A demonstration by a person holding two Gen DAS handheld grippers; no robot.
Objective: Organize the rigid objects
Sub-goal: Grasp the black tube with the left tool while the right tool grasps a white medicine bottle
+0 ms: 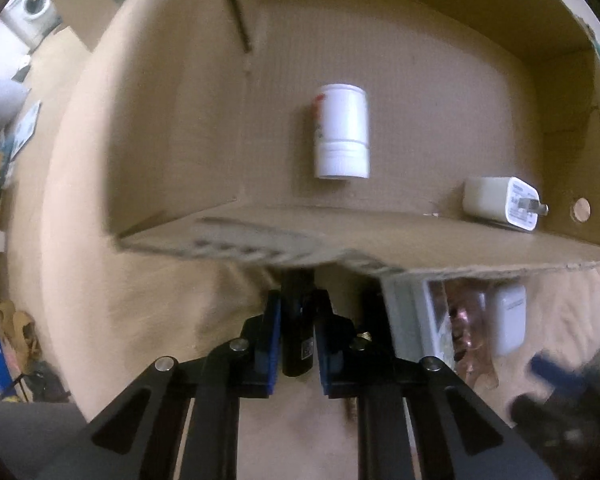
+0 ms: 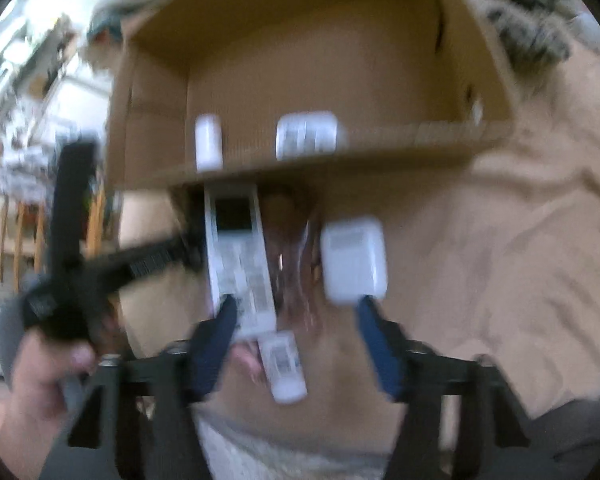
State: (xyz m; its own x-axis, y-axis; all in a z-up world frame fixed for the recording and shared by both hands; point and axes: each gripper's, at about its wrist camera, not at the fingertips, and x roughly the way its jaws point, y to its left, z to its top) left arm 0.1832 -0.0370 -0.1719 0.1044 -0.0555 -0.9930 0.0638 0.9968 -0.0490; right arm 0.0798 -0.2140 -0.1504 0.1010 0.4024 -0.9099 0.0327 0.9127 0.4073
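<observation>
Though box-bound, black stick (image 1: 298, 320) between left fingers (image 1: 272, 344).

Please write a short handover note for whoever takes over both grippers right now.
Left gripper: shut on a black stick-shaped object, just below the cardboard box's near wall.
Right gripper: open, holding nothing, over the items on the beige cloth.
Done: white bottle and white charger plug are in the cardboard box.
Left: box the black object, then the white remote, white case and small white item. The right view is blurred.
</observation>
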